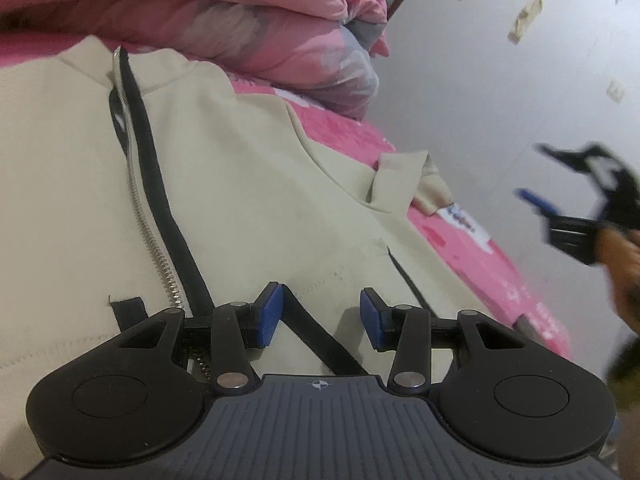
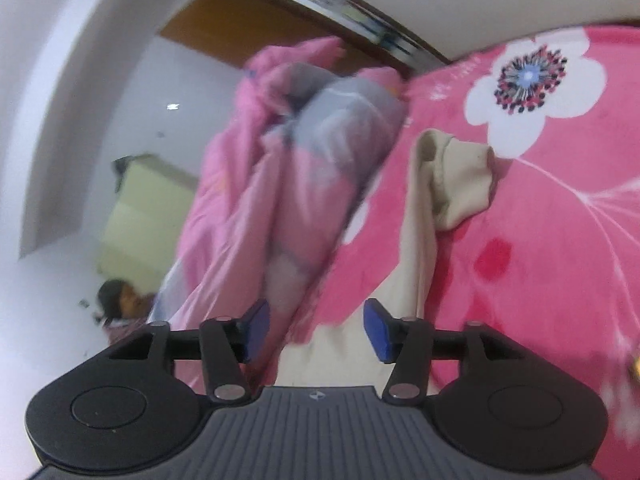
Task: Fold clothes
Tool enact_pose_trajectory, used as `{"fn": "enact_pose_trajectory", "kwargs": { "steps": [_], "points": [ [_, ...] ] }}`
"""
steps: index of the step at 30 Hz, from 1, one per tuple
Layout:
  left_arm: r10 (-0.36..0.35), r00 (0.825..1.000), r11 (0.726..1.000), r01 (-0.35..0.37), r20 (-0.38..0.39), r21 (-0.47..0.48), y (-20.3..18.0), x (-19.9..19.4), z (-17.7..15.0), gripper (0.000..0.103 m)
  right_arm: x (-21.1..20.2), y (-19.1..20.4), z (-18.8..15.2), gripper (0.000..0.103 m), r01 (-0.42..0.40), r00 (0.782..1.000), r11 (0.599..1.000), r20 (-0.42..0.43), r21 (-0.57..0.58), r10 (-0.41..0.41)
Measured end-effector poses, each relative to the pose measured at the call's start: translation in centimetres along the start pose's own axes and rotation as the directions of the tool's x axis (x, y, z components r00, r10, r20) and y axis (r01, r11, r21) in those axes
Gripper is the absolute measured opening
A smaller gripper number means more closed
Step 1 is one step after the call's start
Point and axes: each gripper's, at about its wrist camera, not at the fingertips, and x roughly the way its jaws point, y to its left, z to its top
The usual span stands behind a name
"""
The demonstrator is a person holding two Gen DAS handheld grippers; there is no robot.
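Jacket: a cream zip jacket (image 1: 248, 184) is lying spread on the bed (image 1: 472, 240), front side up, its zipper (image 1: 144, 216) running away from you with dark trim beside it.
Sleeve: one sleeve (image 2: 424, 216) is trailing out over the pink flowered cover, its cuff (image 2: 460, 176) crumpled and curled back on itself.
Handling: you are dealing with something soft and floppy — judged from the drape, it is light to middling in weight, sagging wherever you are not supporting it. The knit looks grippy rather than slick; nothing fragile, though the zipper teeth are giving a hard ridge that is likely to resist a crease across it.
Where to hold: you are better off pinching a doubled edge — hem, shoulder seam or cuff — than flat cloth, which will bunch between the pads.
Left claw: the left claw (image 1: 320, 316) is hovering released, pads apart, just over the lower front, with a dark strip of trim crossing the gap beneath it.
Right claw: the right claw (image 2: 316, 330) is released too, holding nothing — cream cloth is lying under the gap and the cuff well ahead.
Quilt: a pink quilt (image 1: 240, 20) is bunched beyond the collar.
Stage: the body is lying open and flat, no fold showing in it.
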Motion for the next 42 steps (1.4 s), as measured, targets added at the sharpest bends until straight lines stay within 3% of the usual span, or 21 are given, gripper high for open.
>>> {"fn": "enact_pose_trajectory", "kwargs": {
  "steps": [6,11,16,17,19,20,24,27,30,32,35,37,38,39,41,42],
  "points": [
    [-0.056,0.998,0.997,0.057,0.023,-0.051,1.0,0.0,-0.2,0.043,9.1,-1.5,5.9,0.06,0.166,0.985,0.986,0.038,0.006,-0.166],
    [-0.108,0.993,0.989,0.112,0.041,-0.095,1.9,0.0,-0.2,0.043,15.8,-3.0,9.7,0.06,0.296,0.952,0.955,0.083,-0.016,-0.294],
    [-0.138,0.989,0.984,0.143,0.053,-0.107,2.3,0.1,-0.3,0.043,19.9,-5.3,11.3,0.057,0.352,0.93,0.936,0.105,0.011,-0.351],
    [-0.145,0.988,0.982,0.15,0.056,-0.112,2.4,0.1,-0.3,0.043,20.4,-5.8,11.3,0.054,0.363,0.926,0.932,0.11,0.013,-0.362],
    [-0.151,0.987,0.981,0.157,0.059,-0.116,2.5,0.2,-0.3,0.043,21.1,-6.4,11.3,0.029,0.381,0.917,0.925,0.122,0.012,-0.379],
    [-0.153,0.986,0.98,0.159,0.059,-0.116,2.5,0.2,-0.3,0.043,21.1,-6.5,11.2,0.009,0.387,0.914,0.922,0.131,0.01,-0.385],
    [-0.159,0.985,0.979,0.165,0.062,-0.118,2.6,0.4,-0.3,0.043,19.6,-5.0,10.5,0.005,0.356,0.922,0.933,0.178,-0.05,-0.343],
    [-0.169,0.983,0.976,0.176,0.066,-0.131,2.8,0.4,-0.2,0.043,17.7,-0.8,9.7,0.005,0.269,0.959,0.943,0.147,-0.198,-0.243],
    [-0.183,0.98,0.97,0.192,0.073,-0.149,3.1,0.4,-0.1,0.043,16.0,6.6,6.1,0.005,0.166,0.986,0.859,0.052,-0.485,-0.161],
    [-0.18,0.979,0.963,0.196,0.098,-0.187,3.4,-0.1,0.0,0.042,14.4,11.4,1.8,0.005,0.053,0.994,0.751,-0.038,-0.658,-0.103],
    [-0.088,0.985,0.957,0.125,0.147,-0.262,3.4,-3.2,0.0,0.043,12.0,16.4,-6.6,0.007,-0.135,0.981,0.575,-0.192,-0.807,-0.039],
    [-0.056,0.987,0.959,0.095,0.148,-0.268,3.2,-6.2,-0.8,0.044,11.0,17.8,-12.3,0.018,-0.218,0.957,0.486,-0.282,-0.846,-0.063],
    [-0.041,0.988,0.959,0.08,0.149,-0.271,3.1,-7.7,-1.2,0.044,10.6,18.0,-15.1,0.042,-0.249,0.945,0.454,-0.317,-0.855,-0.079],
    [-0.025,0.988,0.959,0.065,0.149,-0.275,3.0,-9.1,-1.7,0.045,10.2,18.0,-17.2,0.06,-0.275,0.934,0.435,-0.346,-0.857,-0.091],
    [0.007,0.989,0.959,0.036,0.15,-0.281,2.8,-12.1,-2.5,0.047,8.8,17.6,-20.5,0.062,-0.323,0.91,0.428,-0.401,-0.844,-0.104],
    [0.023,0.988,0.959,0.021,0.151,-0.284,2.7,-13.6,-2.9,0.047,7.9,17.3,-21.4,0.062,-0.338,0.902,0.444,-0.42,-0.83,-0.099]
  ]
}}
